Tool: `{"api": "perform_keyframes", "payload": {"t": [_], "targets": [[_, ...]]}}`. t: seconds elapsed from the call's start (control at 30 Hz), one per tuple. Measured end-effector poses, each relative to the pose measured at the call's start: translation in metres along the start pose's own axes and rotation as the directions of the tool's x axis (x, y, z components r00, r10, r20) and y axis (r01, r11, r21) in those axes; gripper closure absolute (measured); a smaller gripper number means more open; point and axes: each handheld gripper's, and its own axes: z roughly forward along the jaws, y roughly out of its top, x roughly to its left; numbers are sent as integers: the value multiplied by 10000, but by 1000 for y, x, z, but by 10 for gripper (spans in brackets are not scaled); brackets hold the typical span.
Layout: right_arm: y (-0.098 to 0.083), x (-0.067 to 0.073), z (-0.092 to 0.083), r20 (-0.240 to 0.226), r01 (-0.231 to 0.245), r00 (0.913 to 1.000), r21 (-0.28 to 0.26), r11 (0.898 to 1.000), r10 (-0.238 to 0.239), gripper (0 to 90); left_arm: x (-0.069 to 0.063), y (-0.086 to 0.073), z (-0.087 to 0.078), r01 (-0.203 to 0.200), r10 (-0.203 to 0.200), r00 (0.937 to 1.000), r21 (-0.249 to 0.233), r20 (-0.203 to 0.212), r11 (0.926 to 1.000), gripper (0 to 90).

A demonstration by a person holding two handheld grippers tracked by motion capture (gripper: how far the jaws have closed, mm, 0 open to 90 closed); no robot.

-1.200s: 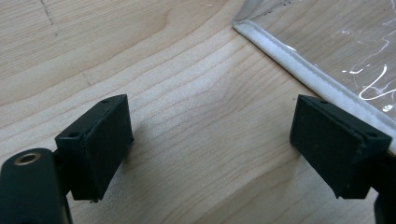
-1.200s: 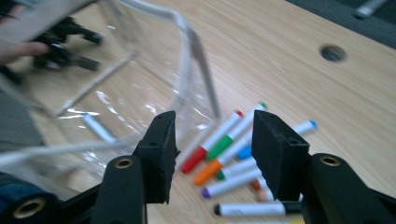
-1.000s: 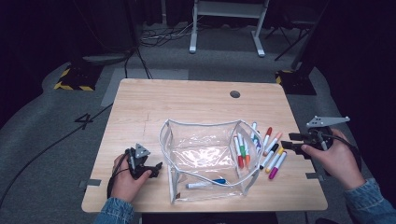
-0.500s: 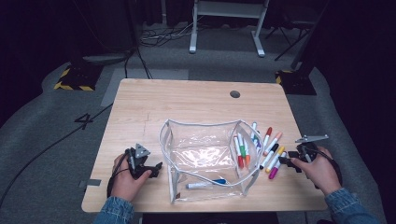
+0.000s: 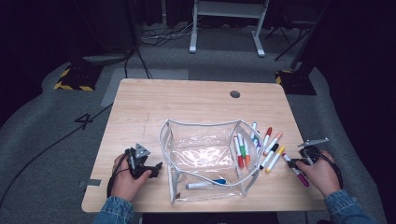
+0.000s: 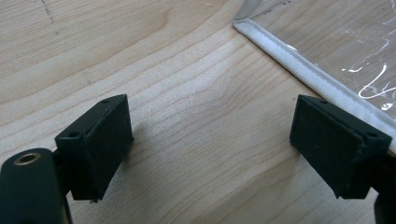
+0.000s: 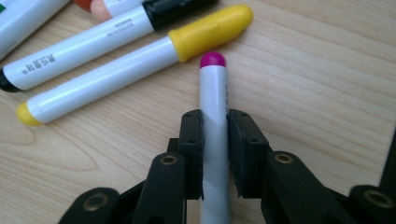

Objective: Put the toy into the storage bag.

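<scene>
Now, in the high view, the right gripper (image 5: 299,164) is sitting near the tabletop's (image 5: 187,105) right edge, pinching the magenta marker (image 5: 295,171) lying there, its jaws having just been closing; the left gripper (image 5: 150,169) is resting near the front-left corner, just beside the clear pouch (image 5: 205,156); in the left gripper view, the jaws are standing wide apart over bare wood, the pouch's white trim (image 6: 308,77) lying beside one jaw; in the right gripper view, both pads (image 7: 193,140) are pressing the magenta marker's (image 7: 214,116) white barrel, the yellow marker (image 7: 140,65) lying just beyond its tip

A "4" on the grey floor (image 5: 85,120), perhaps taped
</scene>
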Motion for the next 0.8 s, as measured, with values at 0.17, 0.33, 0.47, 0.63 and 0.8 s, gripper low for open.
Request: {"api": "perform_keyframes", "payload": {"t": [0.17, 0.33, 0.47, 0.63, 0.8], "targets": [[0, -1, -4, -71, -143, 9999, 91, 9999, 144, 770, 0, 0, 0, 6, -6, 10000, 8, 1, 10000, 134], [11, 4, -24, -439, -25, 9990, -382, 9993, 8, 770, 0, 0, 0, 8, -8, 10000, 7, 1, 10000, 134], [20, 11, -38, -611, 209, 9978, -588, 9981, -245, 771, 0, 0, 0, 8, -8, 10000, 7, -1, 10000, 134], [37, 25, -59, -925, 668, 9928, -961, 9931, -757, 770, 0, 0, 0, -2, 2, 10000, 23, -14, 10000, 134], [58, 41, -81, -1121, 1224, 9841, -1368, 9830, -1381, 771, 0, 0, -1, 10, -10, 10000, 47, -6, 10000, 135]]}}
